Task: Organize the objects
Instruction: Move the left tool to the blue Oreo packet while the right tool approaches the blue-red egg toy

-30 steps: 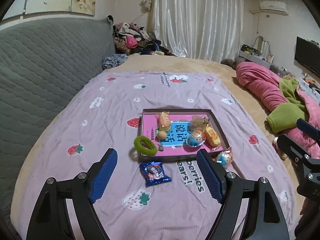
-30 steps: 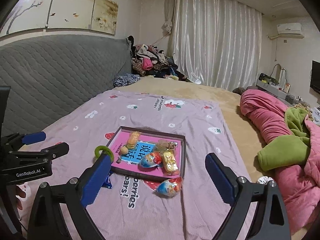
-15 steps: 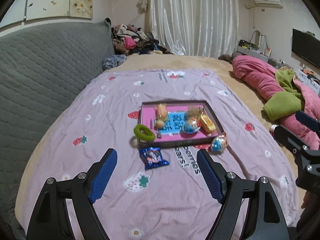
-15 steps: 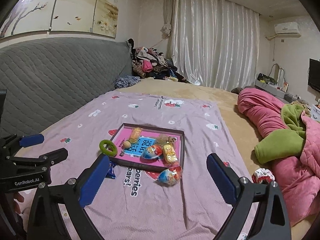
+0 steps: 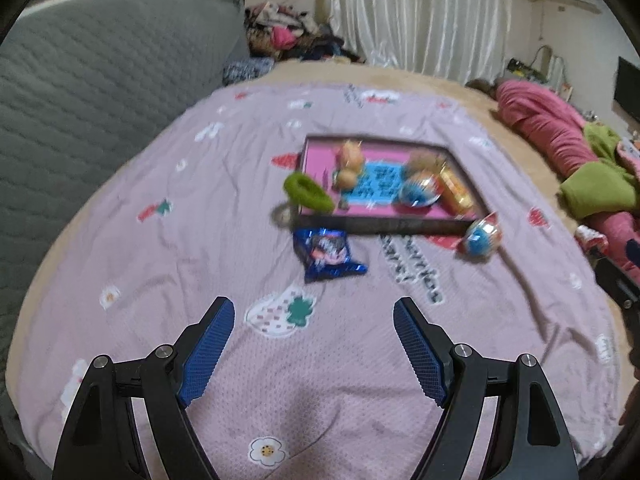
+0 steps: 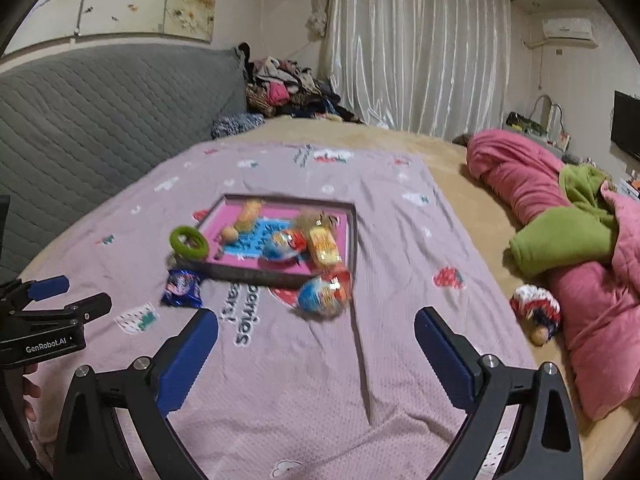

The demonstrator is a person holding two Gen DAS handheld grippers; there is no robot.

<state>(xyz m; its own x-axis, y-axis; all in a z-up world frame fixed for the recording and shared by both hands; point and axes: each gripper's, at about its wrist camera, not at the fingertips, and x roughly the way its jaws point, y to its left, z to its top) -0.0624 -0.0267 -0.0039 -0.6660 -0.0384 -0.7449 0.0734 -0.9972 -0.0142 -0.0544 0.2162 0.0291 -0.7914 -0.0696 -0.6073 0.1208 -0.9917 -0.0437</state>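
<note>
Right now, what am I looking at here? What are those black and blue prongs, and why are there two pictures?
No robot here: a person holds a hand tool with two fingers in each hand, and a camera on each looks along them. One picture is from the left gripper, one from the right gripper. Both are open and hold nothing. On the bedspread lies a pink tray of snacks, a green ring on its corner, and in front a blue packet and a foil egg.

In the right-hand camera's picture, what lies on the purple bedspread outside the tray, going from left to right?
Blue snack packet → green ring, leaning on the tray's corner → egg-shaped foil treat.
</note>
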